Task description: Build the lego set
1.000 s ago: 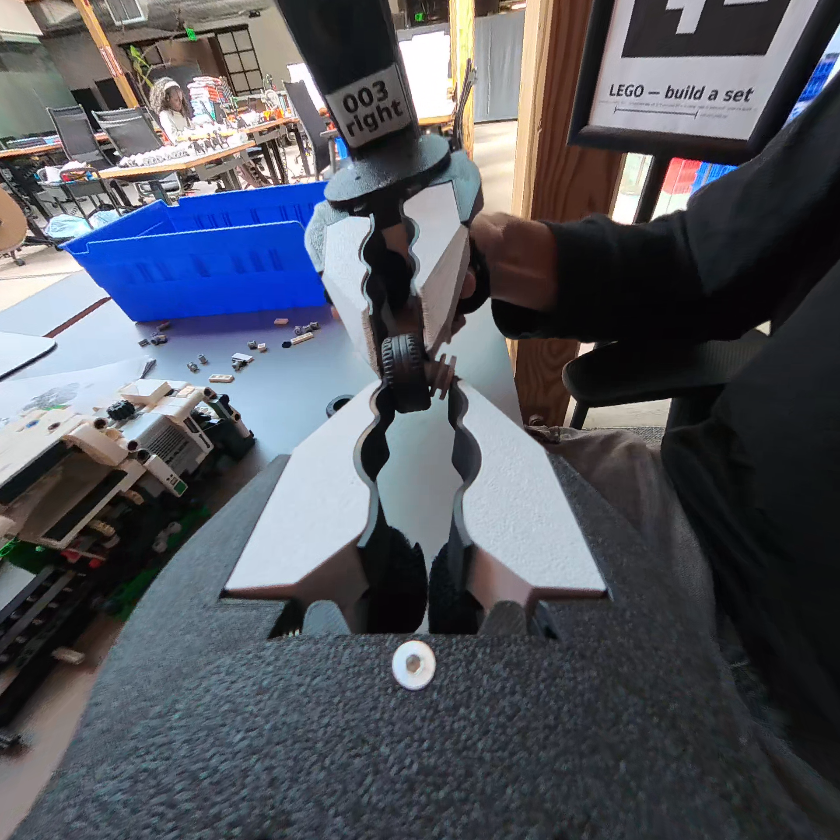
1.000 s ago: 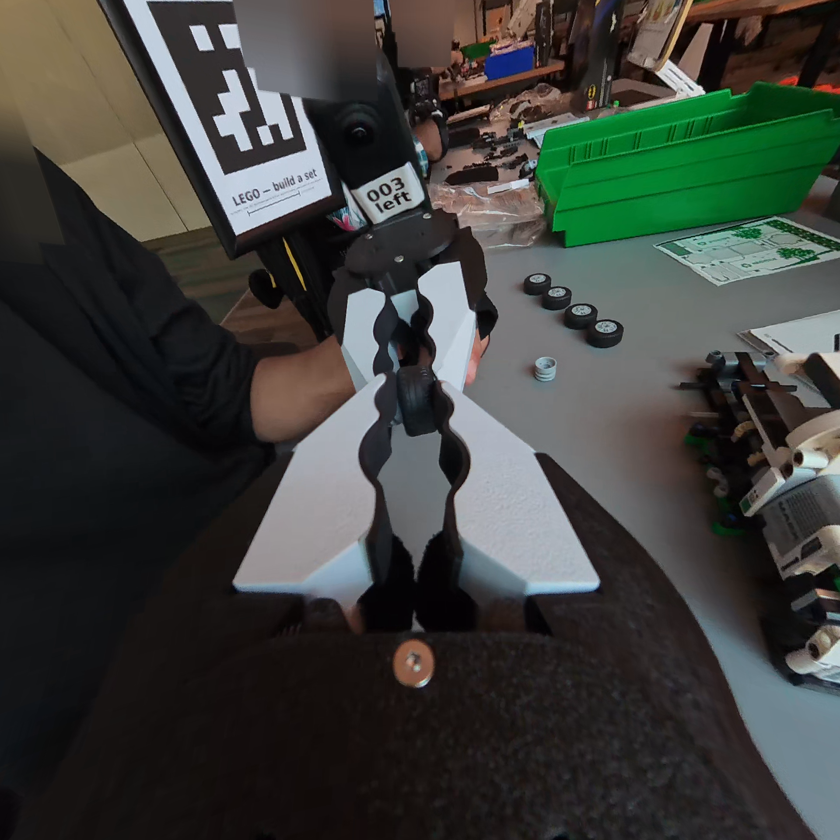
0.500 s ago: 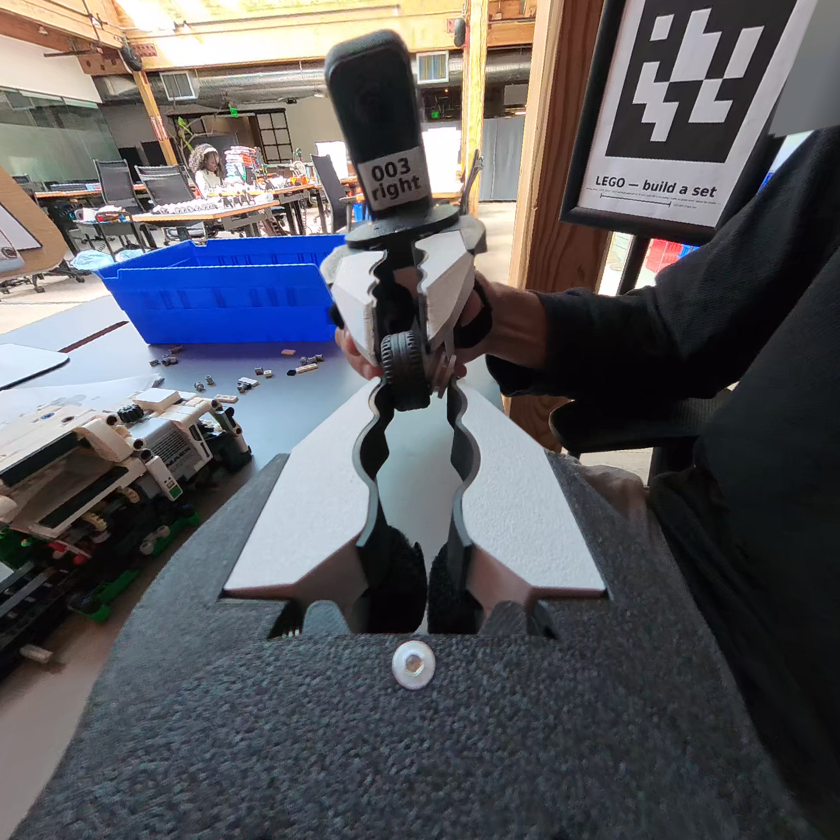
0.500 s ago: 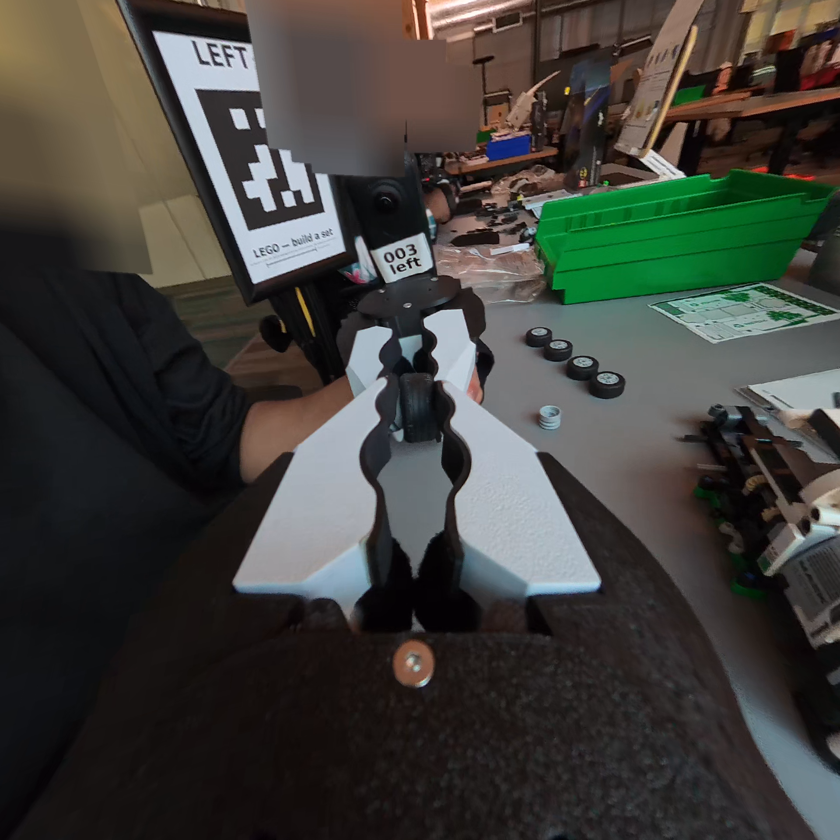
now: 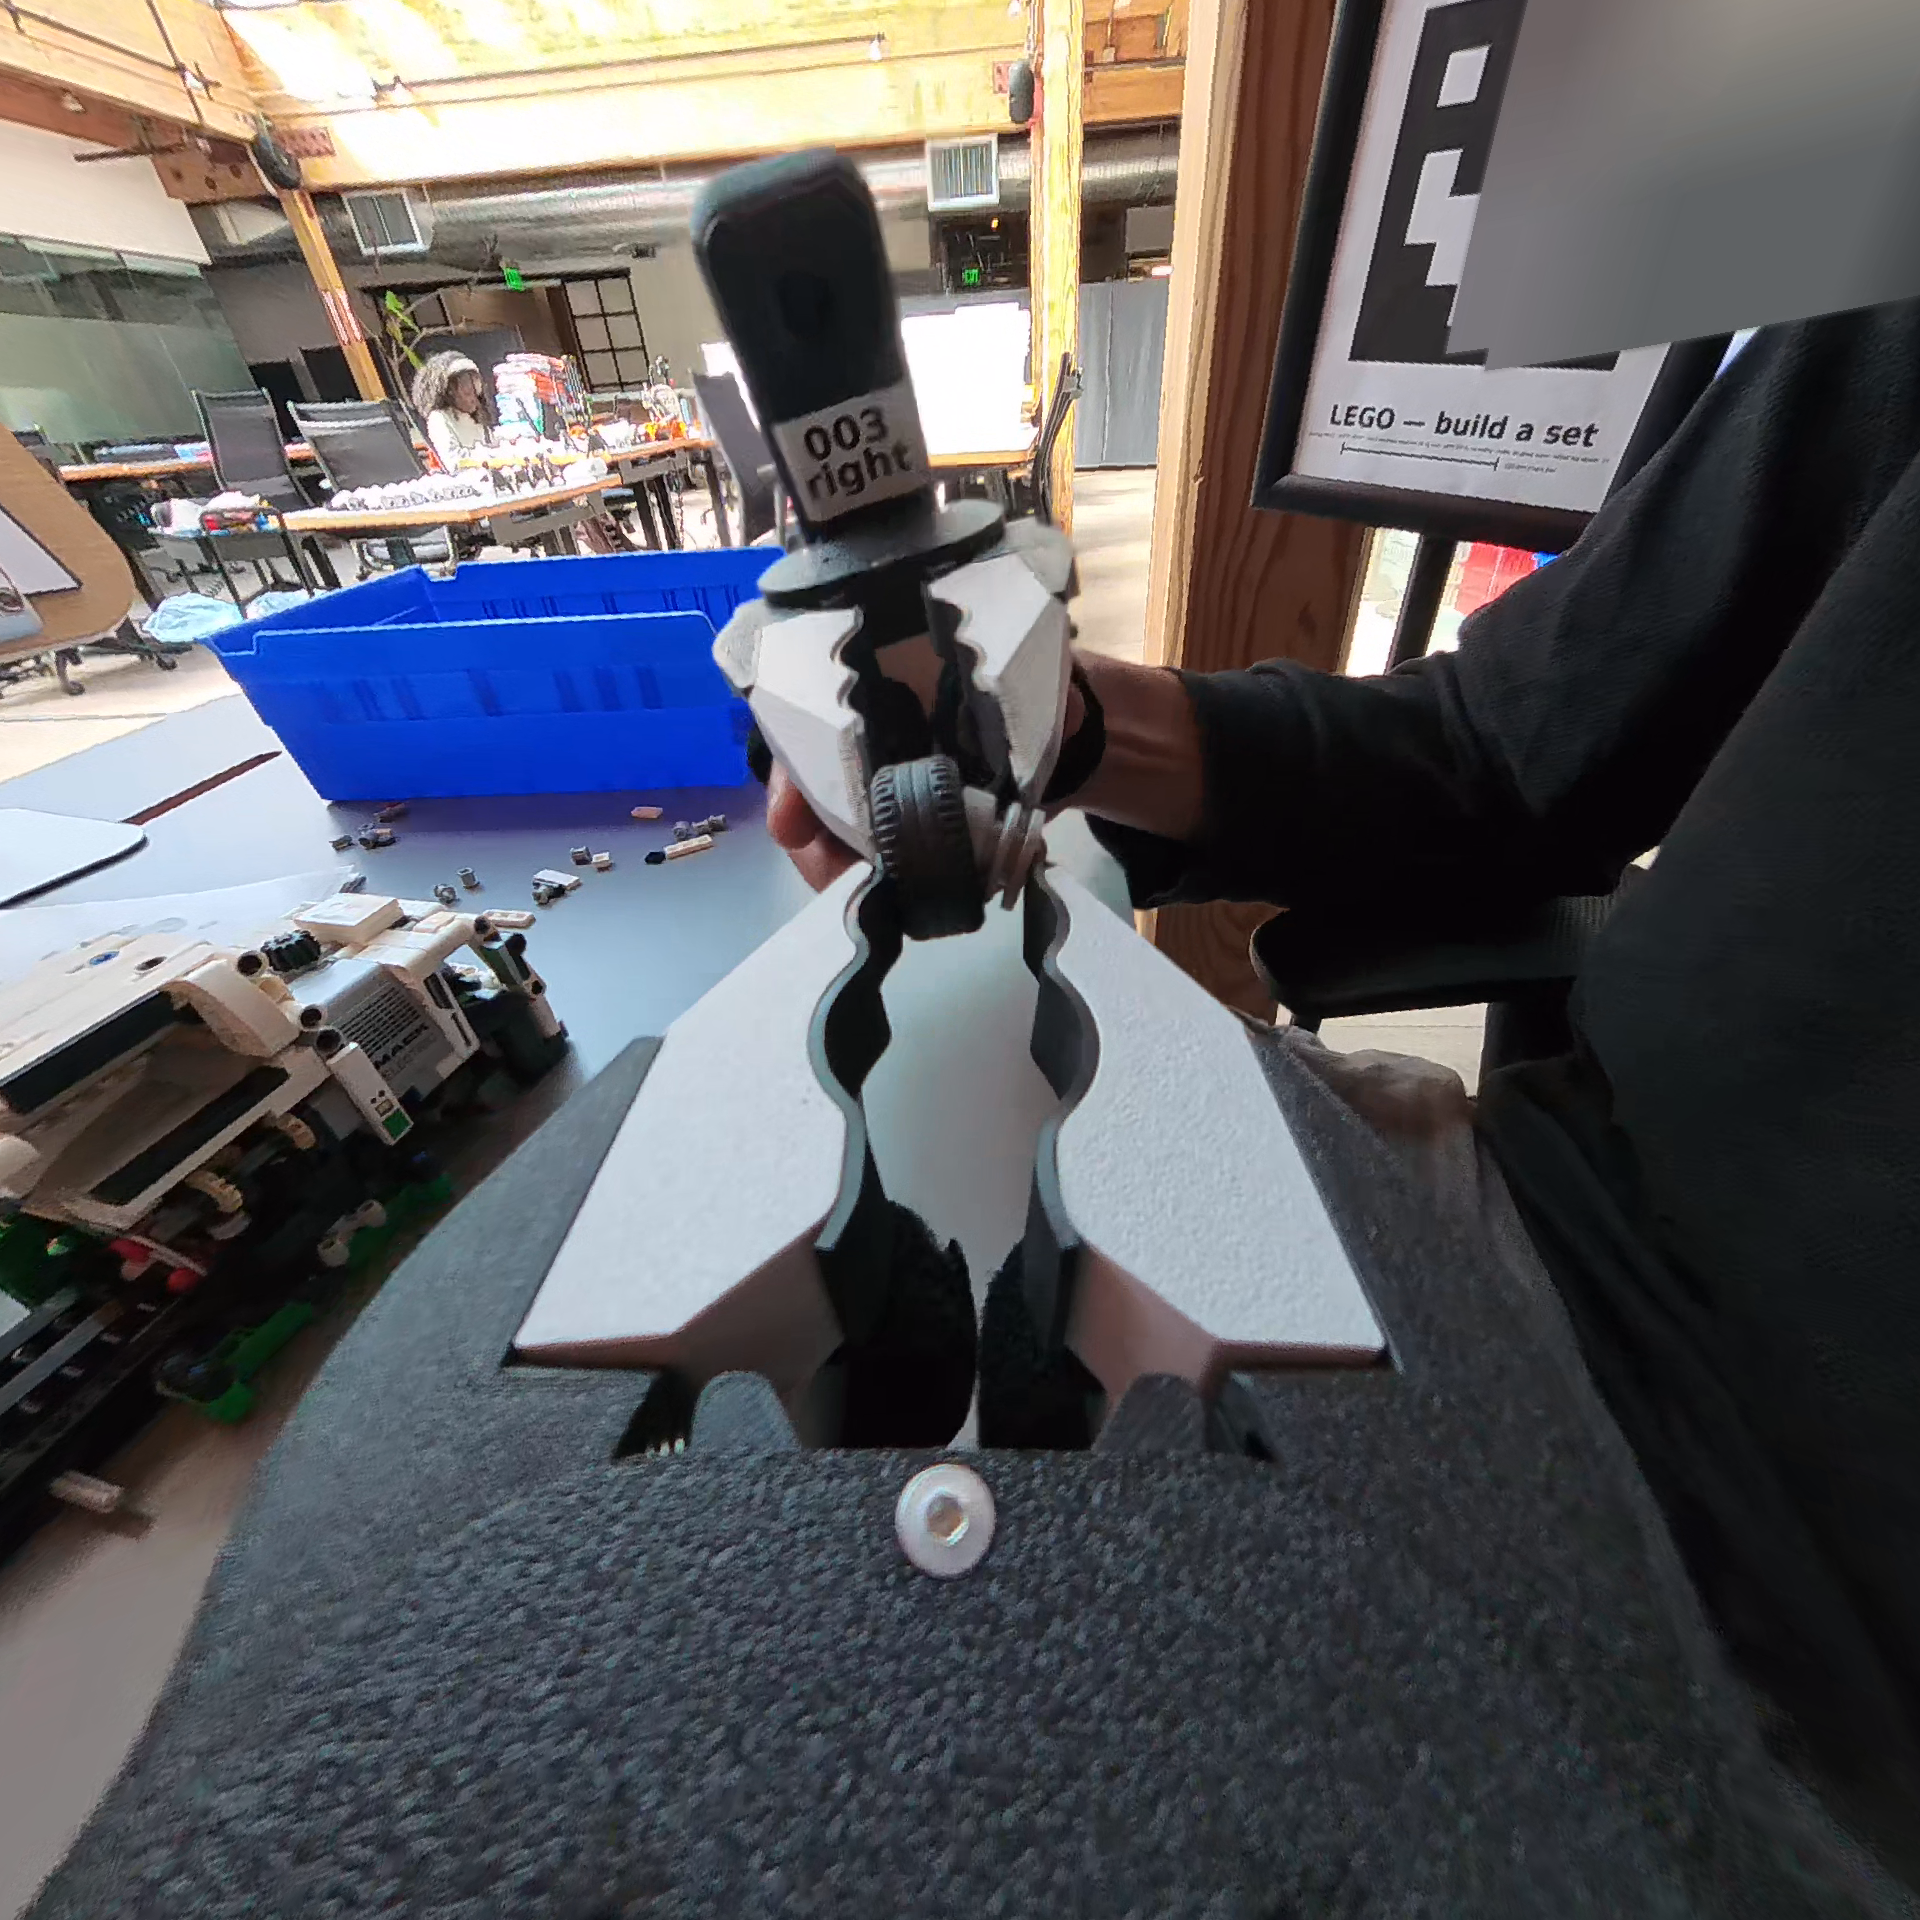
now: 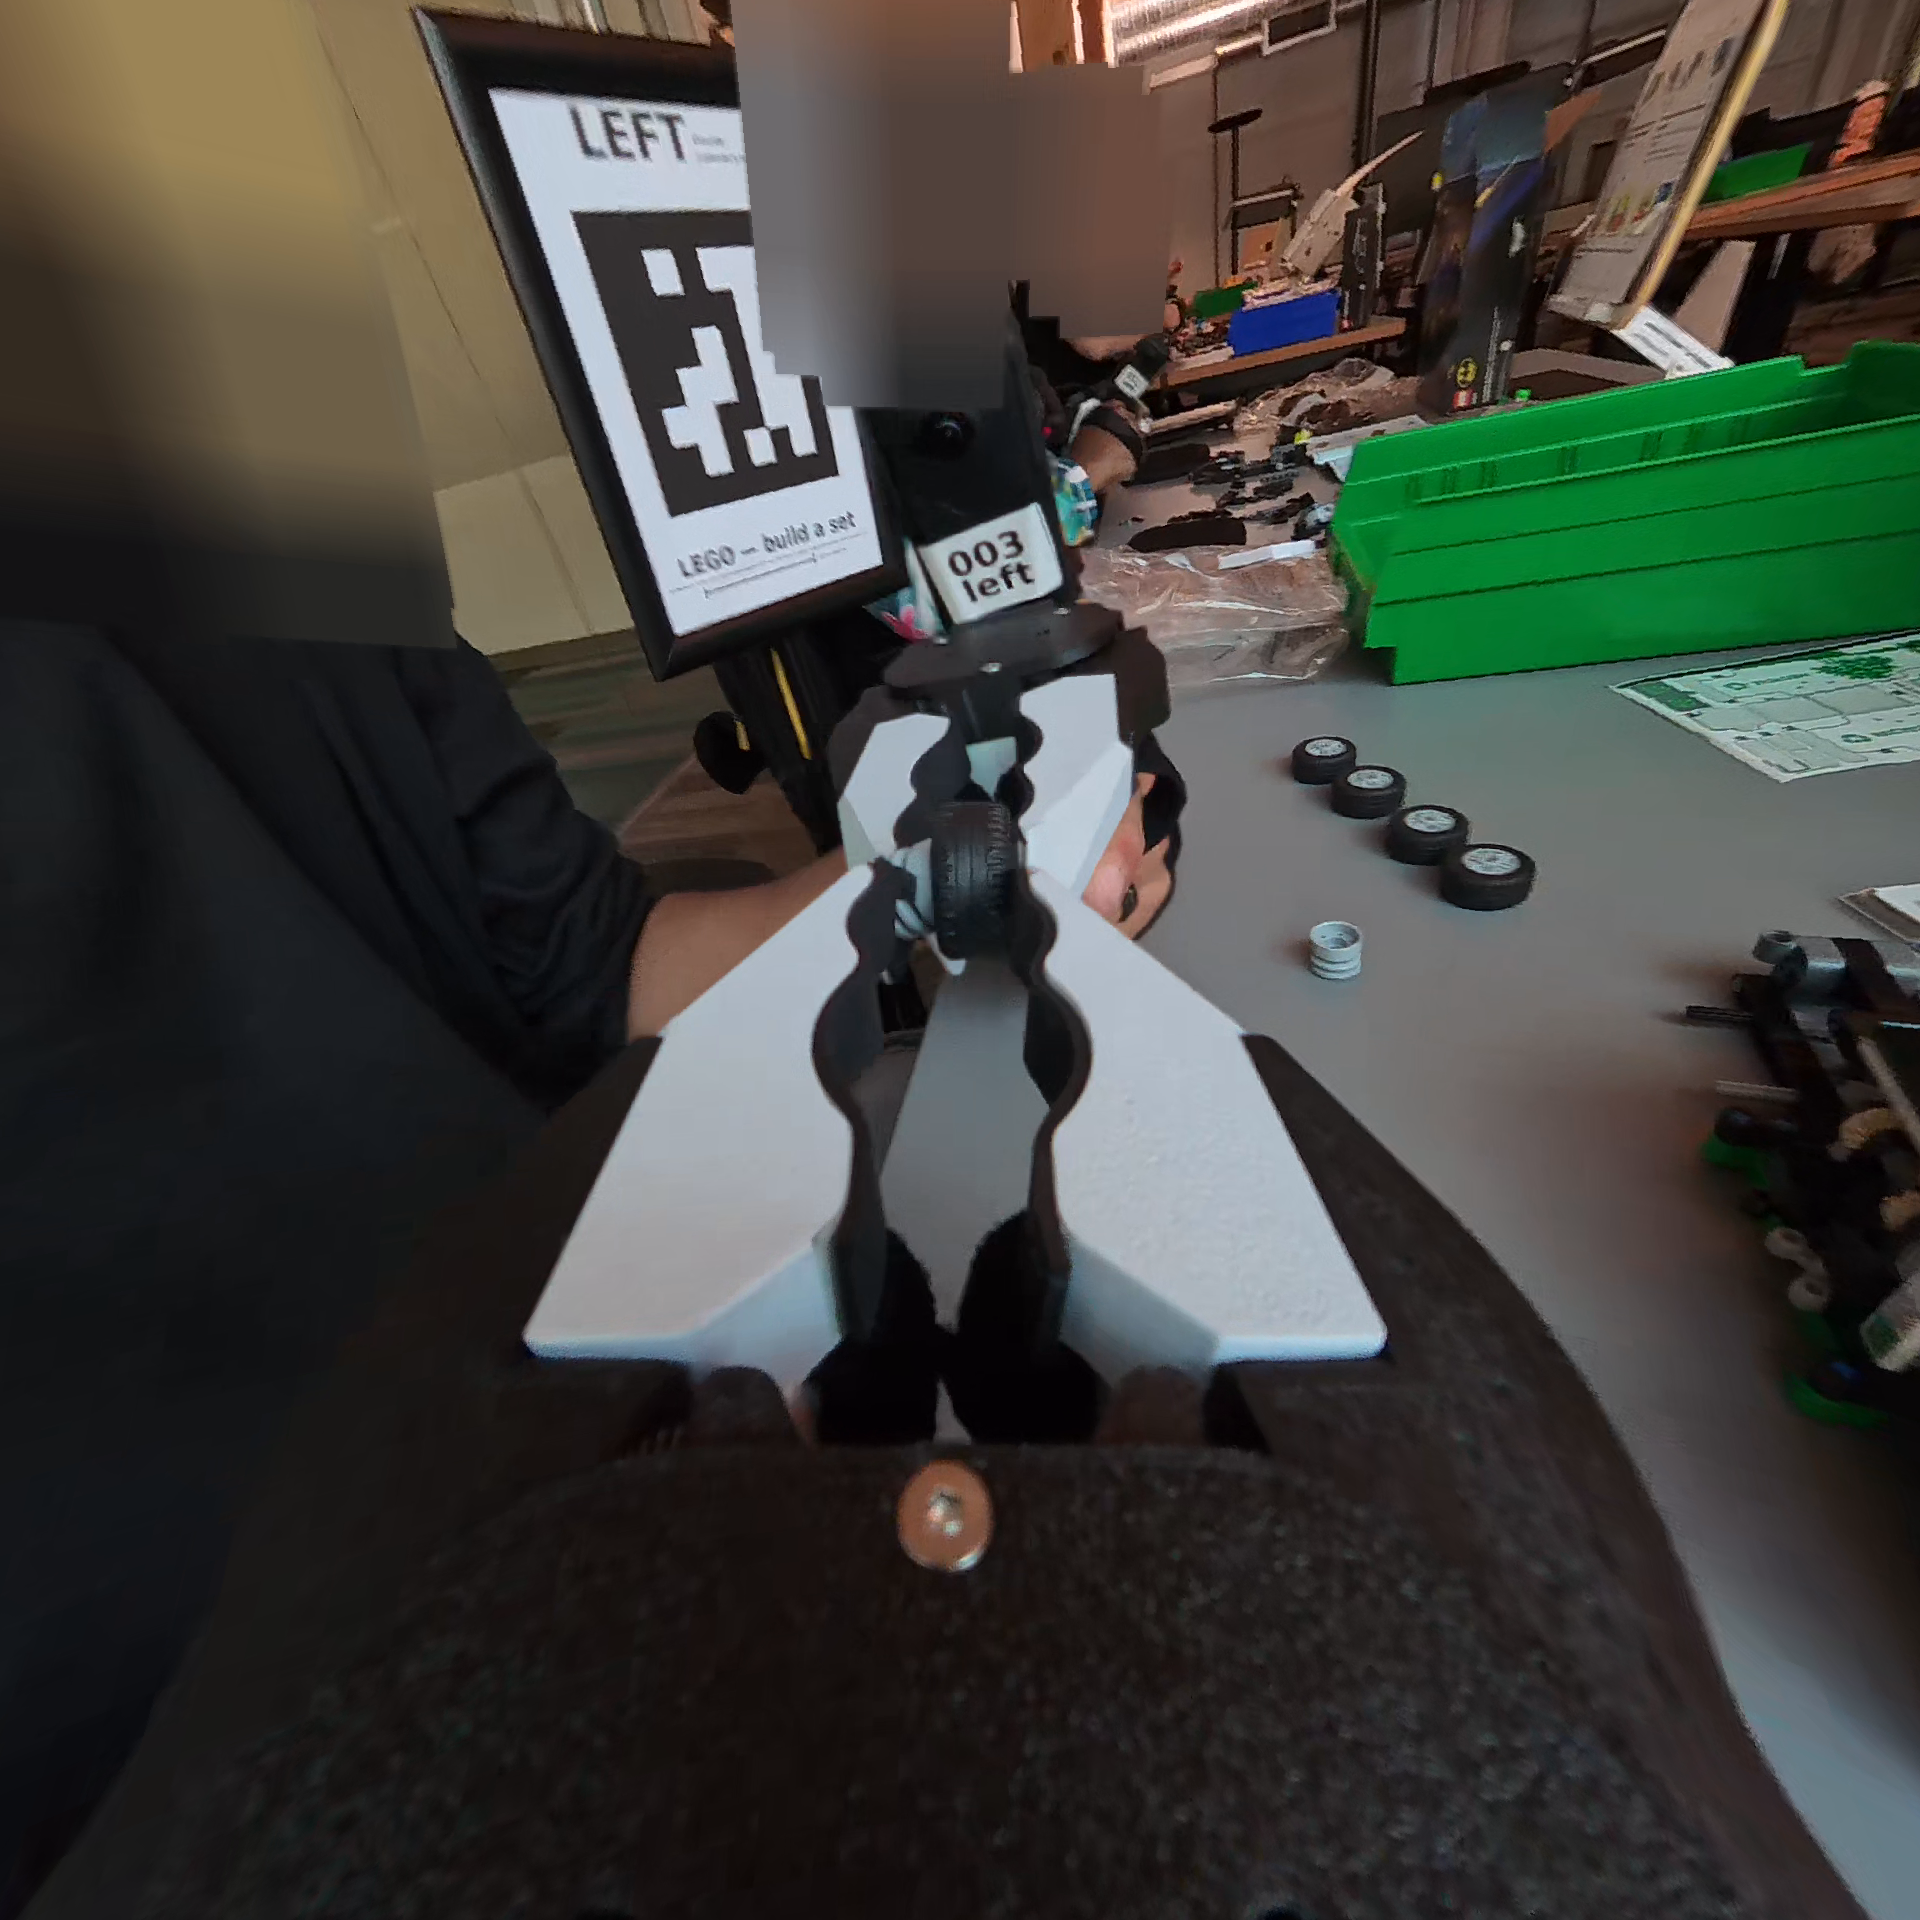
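My two grippers meet tip to tip above the table edge. Between them is a black tyre (image 5: 923, 847) with a grey rim (image 5: 1013, 836) sticking out of one side. My left gripper (image 5: 956, 883) is shut on the pair, one pad on the tyre and the other on the rim. In the right wrist view the tyre (image 6: 977, 883) and rim (image 6: 906, 914) stand between the fingers of my right gripper (image 6: 956, 894). Its jaws stand wider than the tyre, so it counts as open. The half-built white truck model (image 5: 208, 1039) lies on the table to the left.
A blue bin (image 5: 478, 707) stands behind loose small pieces (image 5: 561, 873). In the right wrist view there are a green bin (image 6: 1610, 540), a row of several finished wheels (image 6: 1413, 821), a spare grey rim (image 6: 1335, 951), an instruction sheet (image 6: 1787, 707) and a framed sign (image 6: 707, 416). Both grippers' tips are roughly 20 cm from the half-built white truck model (image 5: 208, 1039).
Both grippers rose and tilted together with the tyre between them. My right gripper's jaws widened off the tyre, uncovering the grey rim beside it. The left grip stayed the same.
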The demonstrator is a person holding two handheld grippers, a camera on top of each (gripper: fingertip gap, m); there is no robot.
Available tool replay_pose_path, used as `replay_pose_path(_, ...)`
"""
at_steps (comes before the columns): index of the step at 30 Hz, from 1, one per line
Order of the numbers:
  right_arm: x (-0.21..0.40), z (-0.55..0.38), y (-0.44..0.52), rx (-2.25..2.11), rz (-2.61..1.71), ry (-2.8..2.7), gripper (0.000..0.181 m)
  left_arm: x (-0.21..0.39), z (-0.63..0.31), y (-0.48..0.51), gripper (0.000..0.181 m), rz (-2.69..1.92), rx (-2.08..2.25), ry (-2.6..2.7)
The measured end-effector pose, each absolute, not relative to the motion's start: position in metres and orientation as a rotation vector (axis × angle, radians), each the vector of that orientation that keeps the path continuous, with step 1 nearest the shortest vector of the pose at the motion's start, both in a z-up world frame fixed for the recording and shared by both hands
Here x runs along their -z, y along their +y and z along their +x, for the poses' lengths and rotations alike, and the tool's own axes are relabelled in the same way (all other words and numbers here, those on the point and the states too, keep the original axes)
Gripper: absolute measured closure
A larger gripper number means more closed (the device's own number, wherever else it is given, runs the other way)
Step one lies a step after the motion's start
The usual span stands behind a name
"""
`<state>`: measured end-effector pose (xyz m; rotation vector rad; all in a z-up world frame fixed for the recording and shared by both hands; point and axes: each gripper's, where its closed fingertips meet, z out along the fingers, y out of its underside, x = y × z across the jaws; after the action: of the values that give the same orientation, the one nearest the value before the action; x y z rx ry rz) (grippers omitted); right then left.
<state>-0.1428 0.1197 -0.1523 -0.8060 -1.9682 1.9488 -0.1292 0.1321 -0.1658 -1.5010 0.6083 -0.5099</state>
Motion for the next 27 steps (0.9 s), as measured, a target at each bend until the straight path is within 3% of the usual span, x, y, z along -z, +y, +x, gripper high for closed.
replay_pose_path(27,0.164,-0.154,0.135,-1.670,-0.808,-1.908,0.168,0.182,-0.138,0.149,0.158,-1.635,0.583,0.491)
